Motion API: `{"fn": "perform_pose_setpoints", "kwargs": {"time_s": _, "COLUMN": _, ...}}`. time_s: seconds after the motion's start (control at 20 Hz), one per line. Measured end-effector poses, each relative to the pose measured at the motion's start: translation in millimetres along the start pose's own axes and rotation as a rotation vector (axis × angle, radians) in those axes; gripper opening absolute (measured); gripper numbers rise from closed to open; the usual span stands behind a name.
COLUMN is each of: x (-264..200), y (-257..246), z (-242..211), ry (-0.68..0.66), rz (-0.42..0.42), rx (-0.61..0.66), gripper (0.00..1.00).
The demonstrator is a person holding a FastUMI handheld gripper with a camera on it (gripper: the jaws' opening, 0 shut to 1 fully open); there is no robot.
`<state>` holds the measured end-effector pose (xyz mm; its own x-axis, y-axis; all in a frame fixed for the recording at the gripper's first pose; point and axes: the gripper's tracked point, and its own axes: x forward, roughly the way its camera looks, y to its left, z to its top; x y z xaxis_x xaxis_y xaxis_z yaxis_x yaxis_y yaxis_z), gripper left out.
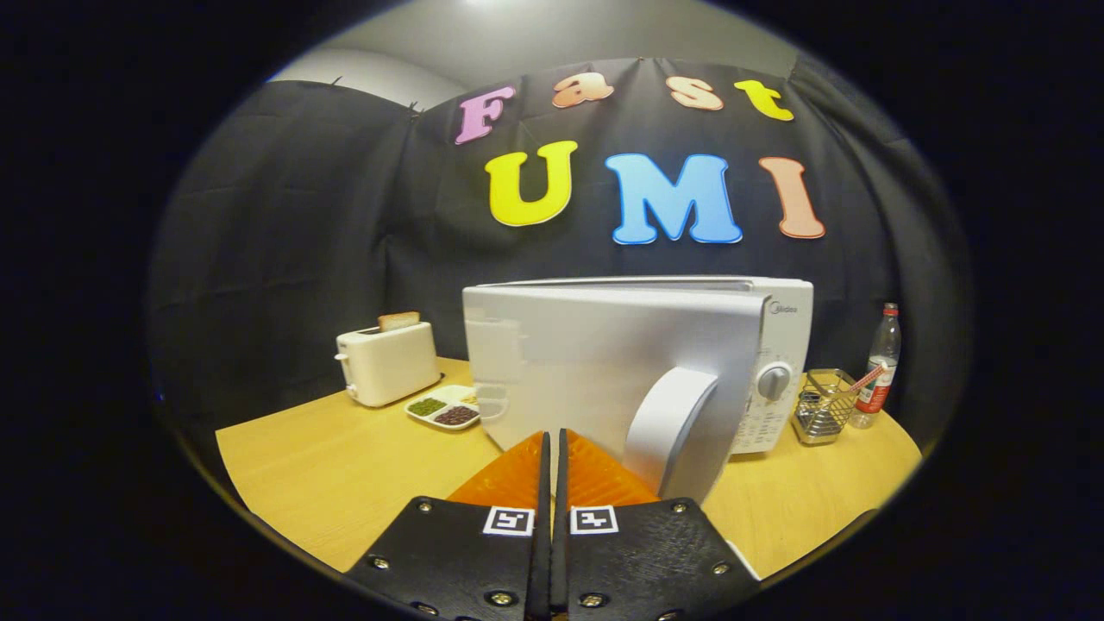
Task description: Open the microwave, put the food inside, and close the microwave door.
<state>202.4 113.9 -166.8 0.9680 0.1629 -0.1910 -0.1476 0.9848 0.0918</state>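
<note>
1. The claw (pixel 552 435) has its two fingers pressed together with only a thin slit between them and nothing held; the tips point at the foot of the microwave door (pixel 595 371).
2. The microwave (pixel 780 345) stands on the table (pixel 328 470) straight ahead of the claw, at twelve o'clock from the fingertips. Its door is swung open toward the camera, so its broad pale face hides the inside of the oven.
3. The curved door handle (pixel 668 427) sits at about two o'clock from the fingertips, just beside them, at the free edge of the door.
4. The control panel, with its round knob (pixel 774 381), lies beyond the handle, at about two o'clock.
5. The food tray (pixel 444 407), a small divided dish with green and dark portions, rests on the table at about ten o'clock from the fingertips, just left of the door's lower corner. It is apart from the claw and outside the microwave.
6. A toaster (pixel 388 362) with a slice of bread (pixel 398 321) sticking out of its slot stands at ten o'clock beyond the tray, close to it.
7. At three o'clock from the microwave sits a wire basket (pixel 824 405), and just beside it at its three o'clock stands an upright plastic bottle (pixel 880 366) with a red label.
</note>
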Motion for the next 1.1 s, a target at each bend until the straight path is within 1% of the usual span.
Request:
{"fn": "perform_pose_setpoints", "kwargs": {"time_s": 0.25, "x": 25, "y": -55, "z": 3, "ry": 0.007, "rz": -0.126, "rx": -0.018, "gripper": 0.01}}
{"fn": "perform_pose_setpoints", "kwargs": {"time_s": 0.4, "x": 42, "y": -77, "z": 5, "ry": 0.007, "rz": -0.180, "rx": -0.008, "gripper": 0.01}}
{"fn": "perform_pose_setpoints", "kwargs": {"time_s": 0.55, "x": 61, "y": -91, "z": 10, "ry": 0.004, "rz": -0.226, "rx": 0.004, "gripper": 0.01}}
{"fn": "perform_pose_setpoints", "kwargs": {"time_s": 0.65, "x": 73, "y": -99, "z": 15, "ry": -0.003, "rz": -0.254, "rx": -0.009, "gripper": 0.01}}
{"fn": "perform_pose_setpoints", "kwargs": {"time_s": 0.9, "x": 105, "y": -115, "z": 21, "ry": -0.021, "rz": -0.314, "rx": -0.069, "gripper": 0.01}}
{"fn": "perform_pose_setpoints", "kwargs": {"time_s": 1.05, "x": 111, "y": -116, "z": 23, "ry": -0.036, "rz": -0.338, "rx": -0.124, "gripper": 0.01}}
{"fn": "perform_pose_setpoints", "kwargs": {"time_s": 1.1, "x": 113, "y": -118, "z": 24, "ry": -0.035, "rz": -0.347, "rx": -0.147, "gripper": 0.02}}
